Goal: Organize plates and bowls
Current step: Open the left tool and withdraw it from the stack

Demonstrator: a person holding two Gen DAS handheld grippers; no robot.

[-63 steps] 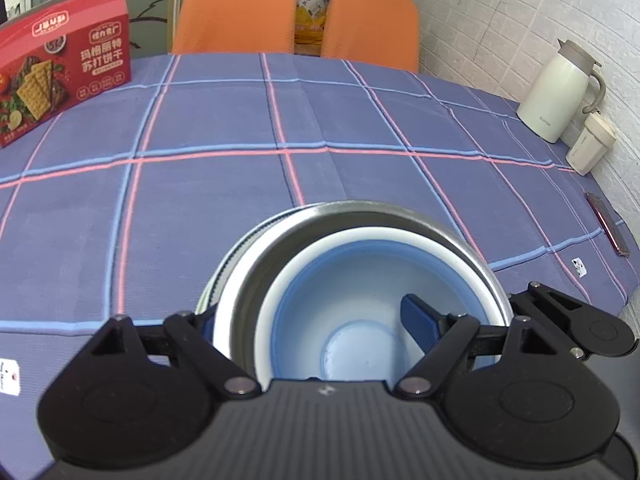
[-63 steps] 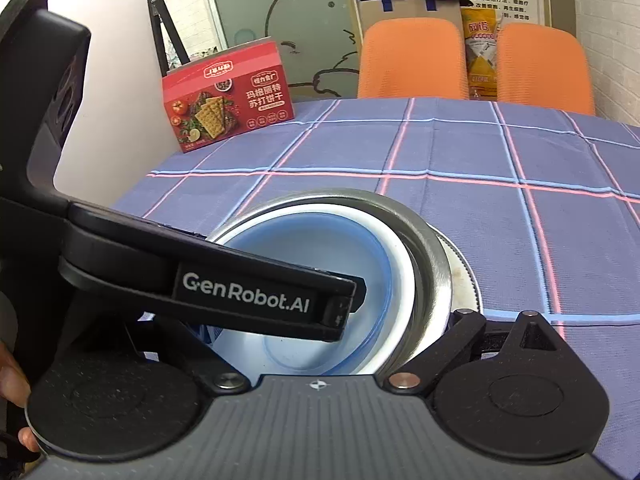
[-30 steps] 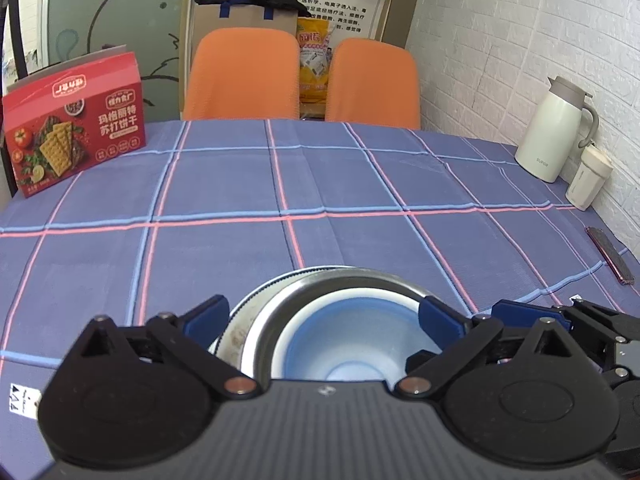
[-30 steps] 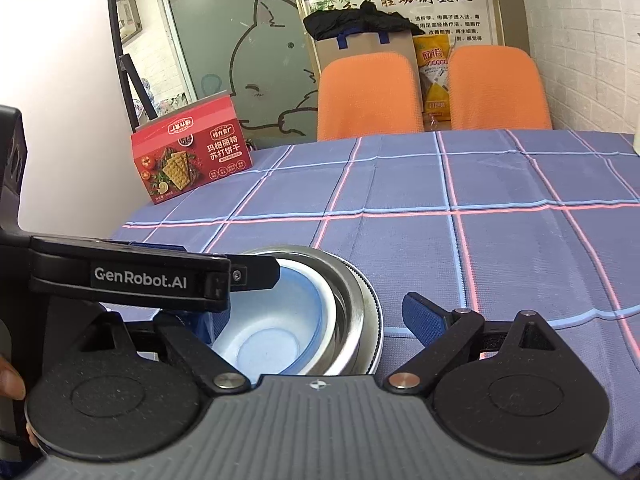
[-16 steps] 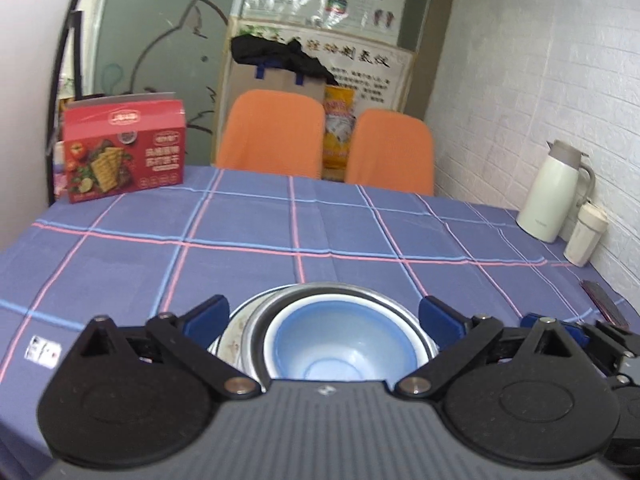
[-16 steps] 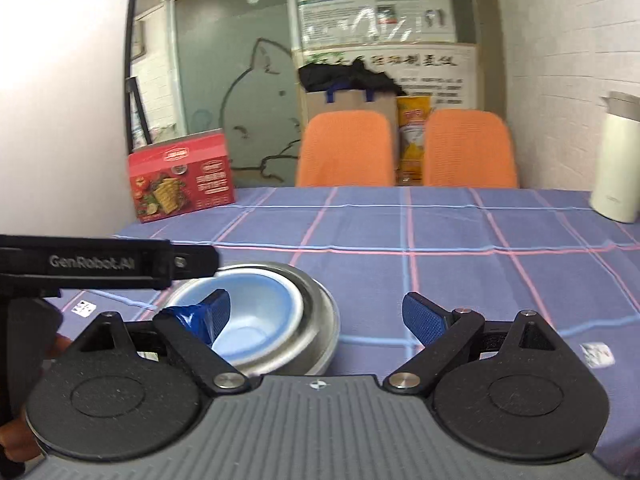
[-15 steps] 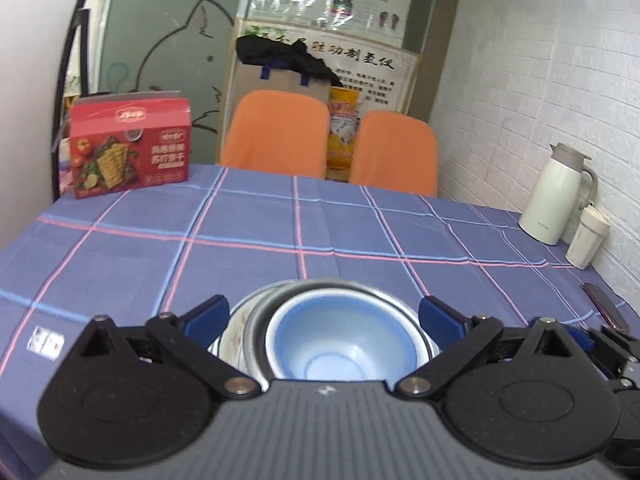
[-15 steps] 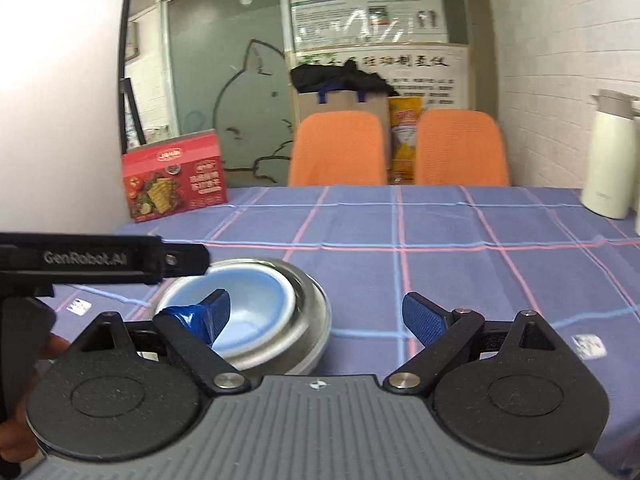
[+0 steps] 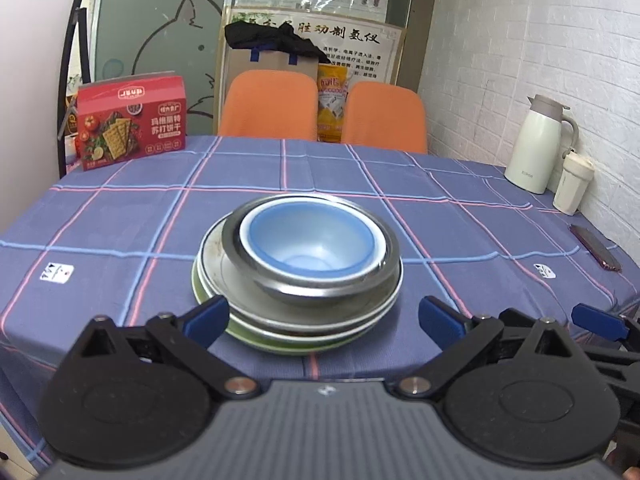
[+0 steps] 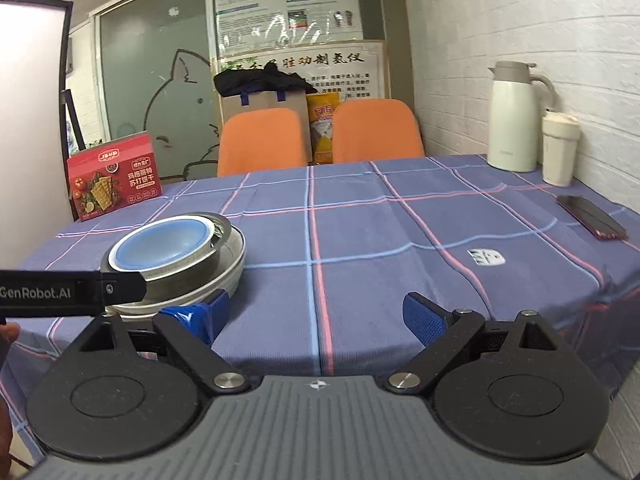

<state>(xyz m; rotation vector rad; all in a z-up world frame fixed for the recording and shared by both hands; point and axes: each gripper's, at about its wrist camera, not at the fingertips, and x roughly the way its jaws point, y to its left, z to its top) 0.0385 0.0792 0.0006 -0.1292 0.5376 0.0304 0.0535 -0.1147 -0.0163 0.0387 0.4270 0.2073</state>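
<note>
A blue bowl (image 9: pixel 310 240) sits nested in a steel bowl (image 9: pixel 320 286), which rests on a stack of plates (image 9: pixel 296 334) with a green one at the bottom. The stack stands near the table's front edge. My left gripper (image 9: pixel 322 318) is open, drawn back in front of the stack and touching nothing. In the right wrist view the same stack (image 10: pixel 176 258) lies at the left, and my right gripper (image 10: pixel 316 314) is open over the bare cloth to its right, empty. The other gripper's black arm (image 10: pixel 72 292) crosses the left edge.
A red cracker box (image 9: pixel 132 120) stands at the back left. A white thermos (image 9: pixel 538 146) and cup (image 9: pixel 574 182) stand by the brick wall at the right, with a dark phone (image 10: pixel 592 216) near that edge. Two orange chairs (image 9: pixel 272 106) are behind the table.
Both grippers have pulled back and up from the bowls; the left one, which had a finger inside the blue bowl, let go and is now clear of the stack.
</note>
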